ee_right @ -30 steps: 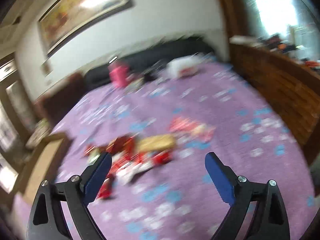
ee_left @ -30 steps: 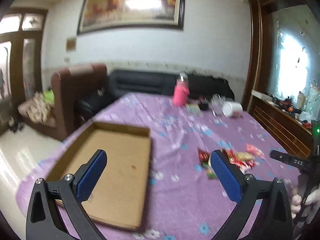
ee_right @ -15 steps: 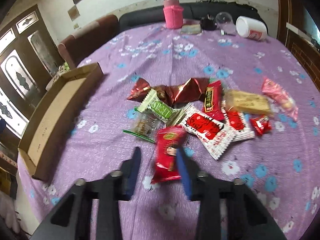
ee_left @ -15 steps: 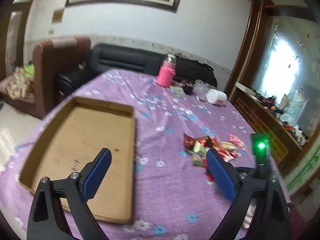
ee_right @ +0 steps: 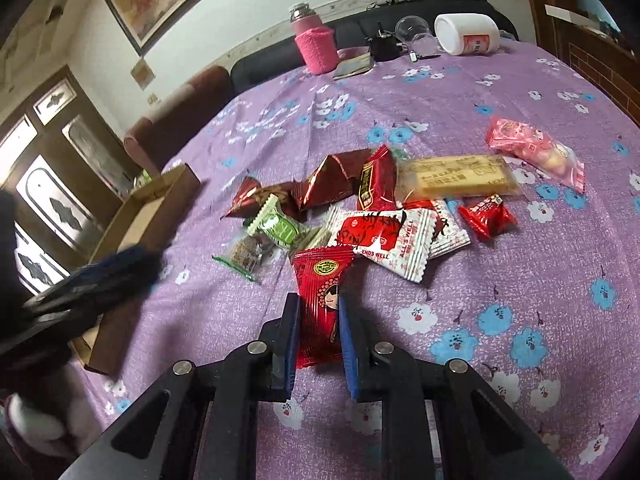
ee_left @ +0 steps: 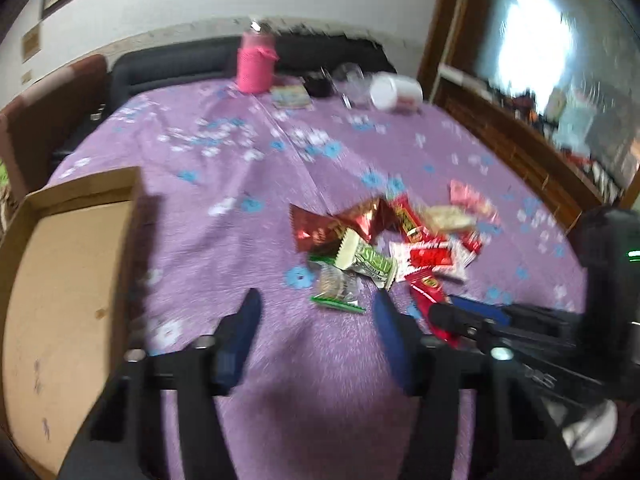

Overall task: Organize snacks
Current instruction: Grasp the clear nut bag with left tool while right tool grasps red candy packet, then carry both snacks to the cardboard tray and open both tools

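A heap of wrapped snacks (ee_right: 384, 208) lies mid-tablecloth, its nearest red packet (ee_right: 320, 304) flat, while an open cardboard tray (ee_left: 68, 280) sits at the left edge.

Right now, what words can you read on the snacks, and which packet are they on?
"ALL'S WELL ENDS WELL": white-and-red packet.
Red packet held by the right gripper: round logo, too small to read.
Yellow biscuit pack, white jar: print too blurred.

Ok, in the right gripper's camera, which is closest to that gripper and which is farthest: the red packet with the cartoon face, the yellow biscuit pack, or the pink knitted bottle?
1. Red packet with the cartoon face: between the right gripper's pads, gripped.
2. Yellow biscuit pack: mid-table, to the right.
3. Pink knitted bottle: at the table's far edge.
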{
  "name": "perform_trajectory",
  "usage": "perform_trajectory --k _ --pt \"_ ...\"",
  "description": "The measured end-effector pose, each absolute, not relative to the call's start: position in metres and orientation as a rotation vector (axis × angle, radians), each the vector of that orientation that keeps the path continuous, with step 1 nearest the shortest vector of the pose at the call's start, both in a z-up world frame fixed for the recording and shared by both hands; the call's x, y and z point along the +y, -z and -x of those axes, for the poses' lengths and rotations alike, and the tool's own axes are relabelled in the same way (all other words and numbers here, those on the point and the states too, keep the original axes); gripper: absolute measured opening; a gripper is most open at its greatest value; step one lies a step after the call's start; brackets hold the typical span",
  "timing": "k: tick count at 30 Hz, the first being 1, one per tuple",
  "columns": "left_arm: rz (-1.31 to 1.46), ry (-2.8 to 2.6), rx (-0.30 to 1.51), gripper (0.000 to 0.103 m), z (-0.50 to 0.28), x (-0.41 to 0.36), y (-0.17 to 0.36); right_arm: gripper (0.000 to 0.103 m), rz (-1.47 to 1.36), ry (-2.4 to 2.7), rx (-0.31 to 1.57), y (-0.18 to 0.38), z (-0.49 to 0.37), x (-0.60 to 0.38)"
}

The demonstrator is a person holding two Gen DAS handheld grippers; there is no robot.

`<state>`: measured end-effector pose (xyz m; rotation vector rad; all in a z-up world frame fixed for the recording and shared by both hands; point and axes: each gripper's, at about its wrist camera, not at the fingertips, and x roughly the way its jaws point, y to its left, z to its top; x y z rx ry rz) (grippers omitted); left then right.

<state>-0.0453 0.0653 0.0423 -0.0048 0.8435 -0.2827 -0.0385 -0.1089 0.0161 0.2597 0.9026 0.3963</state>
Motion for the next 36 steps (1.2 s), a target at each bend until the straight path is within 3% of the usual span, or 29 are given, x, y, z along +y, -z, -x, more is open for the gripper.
perform_trajectory --k 10,12,19,27,36 --pt "-0.161 0.29 0.869 0.053 0.018 0.034 -0.015 0.02 -0.313 -0.426 0.918 -0.014 0.036 -0.115" --pt "-0.168 0.3 0.888 0.036 0.016 0.031 -0.009 0.02 -0.316 -0.428 0.917 -0.014 0.036 -0.115" --pt "-0.127 0.286 0.889 0.034 0.02 0.037 -0.011 0.02 -0.325 -0.437 0.917 -0.013 0.036 -0.116" --pt "0.055 0.299 0.817 0.034 0.07 0.08 -0.047 0.02 -0.335 -0.485 0.868 -0.02 0.043 -0.115" --pt "0.158 0.133 0.731 0.035 0.119 0.184 -0.077 0.02 -0.365 -0.606 0.814 -0.061 0.072 -0.086"
